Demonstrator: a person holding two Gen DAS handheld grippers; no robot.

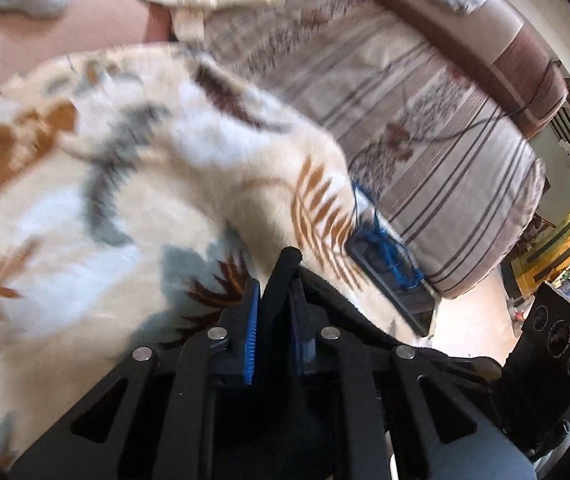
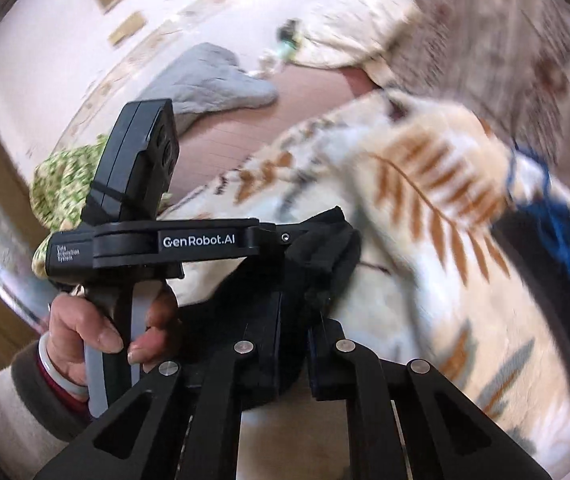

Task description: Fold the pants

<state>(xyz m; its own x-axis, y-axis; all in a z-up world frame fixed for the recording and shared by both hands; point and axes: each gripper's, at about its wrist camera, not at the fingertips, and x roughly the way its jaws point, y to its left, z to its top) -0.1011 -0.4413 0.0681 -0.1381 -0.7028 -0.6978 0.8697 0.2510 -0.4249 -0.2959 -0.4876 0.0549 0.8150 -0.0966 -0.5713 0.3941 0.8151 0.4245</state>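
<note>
The pants (image 1: 349, 304) are black fabric, and both grippers hold them above a cream blanket with leaf prints (image 1: 125, 184). In the left wrist view my left gripper (image 1: 275, 300) is shut on a fold of the black pants between its blue pads. In the right wrist view my right gripper (image 2: 293, 320) is shut on the black pants (image 2: 325, 248), bunched at its tips. The other gripper (image 2: 189, 240), marked GenRobot.AI, lies across the view just left of the fabric, held by a hand. Most of the pants are hidden behind the fingers.
A striped brown bedsheet (image 1: 425, 112) covers the bed beyond the blanket. A dark flat object with blue cord (image 1: 389, 264) lies at the blanket's edge. A grey mat (image 2: 213, 80) and a green patterned cloth (image 2: 65, 176) lie on the pink floor.
</note>
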